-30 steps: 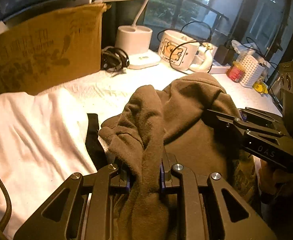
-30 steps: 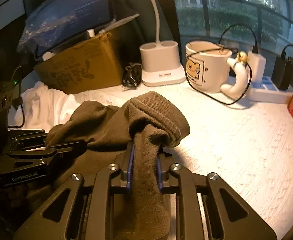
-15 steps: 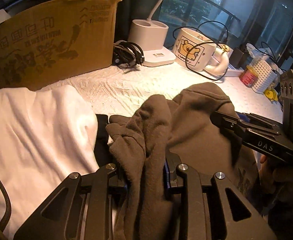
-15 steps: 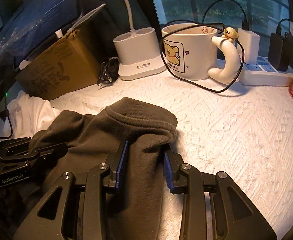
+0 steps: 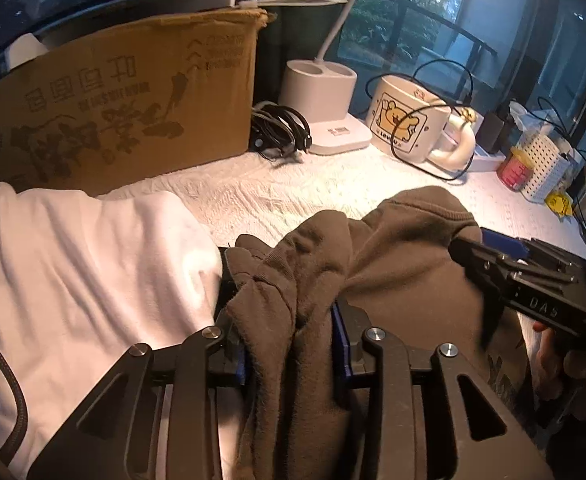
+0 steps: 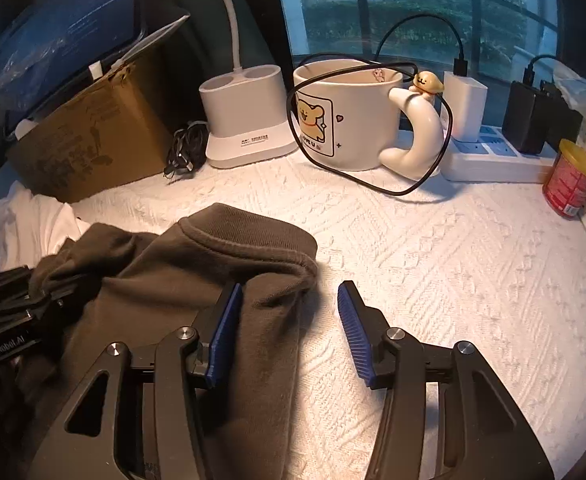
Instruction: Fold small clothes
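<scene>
A brown garment (image 5: 405,248) with a ribbed hem lies bunched on the white textured table cover (image 6: 453,280). My left gripper (image 5: 291,348) has a thick fold of it filling the gap between its blue pads, and its jaws are opening. My right gripper (image 6: 289,332) is also opening. The garment's (image 6: 197,264) folded hem rests against its left pad only, and the right pad stands clear over the cover. Each gripper shows in the other's view: the right gripper (image 5: 513,276) at the garment's right edge, the left gripper (image 6: 13,300) at its left edge.
A white garment (image 5: 73,260) lies to the left. At the back stand a cardboard box (image 5: 113,112), a coiled cable (image 5: 281,132), a white lamp base (image 6: 249,120), a bear mug (image 6: 349,120) ringed by a black cord, a power strip (image 6: 493,156), a red can (image 6: 571,184) and a white basket (image 5: 541,164).
Both grippers have widened their jaws. The right one has let go of the raised hem, which has sunk flat onto the table. The left still has the fold between its pads.
</scene>
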The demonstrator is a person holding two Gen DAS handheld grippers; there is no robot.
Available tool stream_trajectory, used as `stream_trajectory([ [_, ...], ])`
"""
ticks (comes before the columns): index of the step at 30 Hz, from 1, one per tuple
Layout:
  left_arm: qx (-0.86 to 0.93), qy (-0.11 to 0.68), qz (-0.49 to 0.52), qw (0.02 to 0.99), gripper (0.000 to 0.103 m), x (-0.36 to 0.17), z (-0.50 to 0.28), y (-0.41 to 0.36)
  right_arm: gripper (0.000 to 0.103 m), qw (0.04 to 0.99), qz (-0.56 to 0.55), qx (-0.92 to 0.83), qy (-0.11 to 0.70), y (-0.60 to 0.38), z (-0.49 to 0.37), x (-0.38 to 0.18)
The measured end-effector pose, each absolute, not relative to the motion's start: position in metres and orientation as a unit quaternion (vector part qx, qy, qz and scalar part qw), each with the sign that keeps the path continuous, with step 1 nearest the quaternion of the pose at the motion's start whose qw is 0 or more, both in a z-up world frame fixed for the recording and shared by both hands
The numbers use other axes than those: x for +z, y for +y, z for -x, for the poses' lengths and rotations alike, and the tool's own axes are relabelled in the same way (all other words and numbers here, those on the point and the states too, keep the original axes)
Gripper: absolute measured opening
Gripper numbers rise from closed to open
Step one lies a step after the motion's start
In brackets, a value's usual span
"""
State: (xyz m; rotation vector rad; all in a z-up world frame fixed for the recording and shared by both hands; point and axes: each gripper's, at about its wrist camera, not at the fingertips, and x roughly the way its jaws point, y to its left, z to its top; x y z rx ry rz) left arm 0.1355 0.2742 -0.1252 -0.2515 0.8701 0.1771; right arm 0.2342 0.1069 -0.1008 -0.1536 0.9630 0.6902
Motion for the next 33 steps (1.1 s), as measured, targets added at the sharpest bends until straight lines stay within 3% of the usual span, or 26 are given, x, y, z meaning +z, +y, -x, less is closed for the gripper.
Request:
stream_trajectory([
  [16,0.113,0.381,0.129,0.909,0.035,-0.094,-0.101,0.271,0.053,0.834,0.088,0.314,0.444,0.097,-0.198,-0.082],
  [33,0.083,0.415,0.14,0.895,0.035,-0.11,-0.043,0.243,0.053,0.821,0.098,0.328,0.457,0.072,-0.143,-0.084],
])
